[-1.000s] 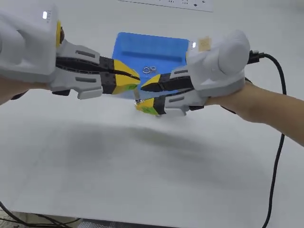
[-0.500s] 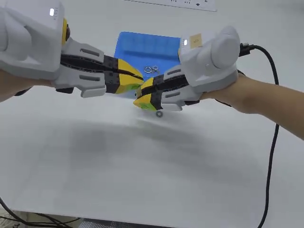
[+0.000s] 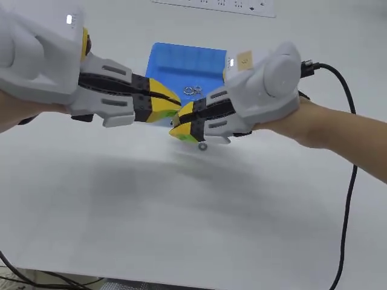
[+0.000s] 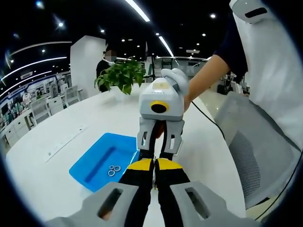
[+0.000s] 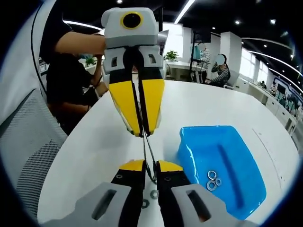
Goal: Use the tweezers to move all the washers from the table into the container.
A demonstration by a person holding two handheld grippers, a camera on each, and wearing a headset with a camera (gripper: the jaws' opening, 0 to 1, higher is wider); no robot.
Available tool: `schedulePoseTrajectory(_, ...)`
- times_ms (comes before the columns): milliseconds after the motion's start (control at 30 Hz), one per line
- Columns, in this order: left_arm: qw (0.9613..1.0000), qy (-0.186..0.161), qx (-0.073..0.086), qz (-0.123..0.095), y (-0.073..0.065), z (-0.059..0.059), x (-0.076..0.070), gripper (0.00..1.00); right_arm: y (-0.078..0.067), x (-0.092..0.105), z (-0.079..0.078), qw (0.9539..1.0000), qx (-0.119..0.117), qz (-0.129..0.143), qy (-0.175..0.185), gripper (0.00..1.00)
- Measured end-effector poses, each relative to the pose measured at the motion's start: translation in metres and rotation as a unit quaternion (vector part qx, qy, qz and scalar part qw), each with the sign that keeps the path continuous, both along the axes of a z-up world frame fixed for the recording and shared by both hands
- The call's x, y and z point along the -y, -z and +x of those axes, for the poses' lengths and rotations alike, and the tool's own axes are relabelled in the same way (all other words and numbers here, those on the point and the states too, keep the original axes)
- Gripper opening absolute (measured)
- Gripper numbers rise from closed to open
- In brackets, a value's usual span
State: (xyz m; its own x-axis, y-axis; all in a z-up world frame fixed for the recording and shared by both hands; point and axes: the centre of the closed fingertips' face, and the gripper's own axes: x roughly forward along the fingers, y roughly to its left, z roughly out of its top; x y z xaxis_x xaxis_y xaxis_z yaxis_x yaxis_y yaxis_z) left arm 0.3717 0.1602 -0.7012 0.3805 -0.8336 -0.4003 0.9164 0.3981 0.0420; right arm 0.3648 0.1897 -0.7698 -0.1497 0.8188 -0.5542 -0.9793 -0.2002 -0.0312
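Tweezers (image 5: 148, 151): thin metal pair bridging the two grippers above the table (image 3: 181, 217). One end clamped between the yellow tips of the left gripper (image 4: 154, 161), the other end passing into the narrow slot between the jaws of the right gripper (image 5: 151, 166). Two arms close together along the visible length. Load between the tweezer points: cannot tell, points hidden inside the right gripper's jaws.

Left gripper: jaws pressed together on the tweezers, no gap to speak of. At the left in the head view, aimed at the right gripper.

Right gripper: jaws narrowed to a slit around the tweezers. Tip to tip with the left gripper, slightly lower in the head view, just in front of the container's near edge.

Container (image 3: 181, 57): blue, shallow, rectangular, on the table beyond the gripper tips.

Washers (image 3: 191, 90): small cluster, touching one another, inside the container close to its near wall.

Loose washers (image 5: 154, 194): two, on the bare table beneath the right gripper's jaws, just beside each other, outside the container.

Cable (image 3: 351, 181): black, trailing from the right gripper down the table's right side.
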Motion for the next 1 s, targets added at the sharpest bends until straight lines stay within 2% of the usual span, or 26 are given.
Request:
schedulePoseTrajectory(67,1.0000,-0.005,0.004,0.005,0.000,0.001,0.000,0.05,0.000,0.000,0.001,1.0000,0.000,0.001,0.005,0.10)
schedulePoseTrajectory(167,0.9998,-0.018,-0.007,0.001,0.000,0.002,-0.002,0.06,0.000,-0.001,0.002,1.0000,0.003,0.003,0.009,0.10)
schedulePoseTrajectory(300,0.9995,-0.026,-0.018,-0.012,-0.006,-0.005,0.011,0.07,-0.001,0.000,-0.001,0.9999,0.007,0.004,0.009,0.09)
schedulePoseTrajectory(400,0.9991,-0.033,-0.012,-0.024,-0.013,-0.007,0.017,0.12,-0.001,0.003,-0.002,0.9999,0.010,0.003,0.010,0.09)
schedulePoseTrajectory(467,0.9986,-0.039,-0.015,-0.034,-0.018,-0.008,0.019,0.18,-0.001,0.004,-0.003,0.9999,0.008,0.004,0.013,0.09)
schedulePoseTrajectory(567,0.9986,-0.037,-0.012,-0.036,-0.025,-0.013,0.023,0.25,-0.005,0.004,-0.004,0.9998,0.009,0.005,0.016,0.09)
schedulePoseTrajectory(633,0.9979,-0.037,-0.017,-0.050,-0.035,-0.019,0.038,0.30,-0.011,0.004,-0.003,0.9997,0.008,0.011,0.021,0.09)
schedulePoseTrajectory(667,0.9967,-0.042,-0.020,-0.066,-0.041,-0.020,0.046,0.33,-0.014,0.004,-0.003,0.9996,0.009,0.014,0.022,0.09)
schedulePoseTrajectory(700,0.9936,-0.049,-0.031,-0.097,-0.050,-0.022,0.053,0.37,-0.016,0.004,-0.003,0.9996,0.009,0.016,0.023,0.09)
schedulePoseTrajectory(767,0.9897,-0.060,-0.038,-0.124,-0.058,-0.025,0.057,0.46,-0.020,0.004,-0.003,0.9995,0.011,0.018,0.024,0.09)
schedulePoseTrajectory(800,0.9888,-0.069,-0.034,-0.128,-0.060,-0.025,0.057,0.52,-0.023,0.004,-0.003,0.9994,0.012,0.020,0.025,0.09)
schedulePoseTrajectory(900,0.9878,-0.089,-0.026,-0.126,-0.063,-0.028,0.058,0.58,-0.030,0.004,-0.003,0.9992,0.012,0.026,0.029,0.09)
schedulePoseTrajectory(967,0.9849,-0.106,-0.023,-0.135,-0.067,-0.031,0.059,0.60,-0.036,0.005,-0.003,0.9990,0.013,0.030,0.031,0.09)
schedulePoseTrajectory(1000,0.9812,-0.118,-0.027,-0.150,-0.072,-0.033,0.061,0.62,-0.040,0.005,-0.003,0.9989,0.014,0.033,0.031,0.09)
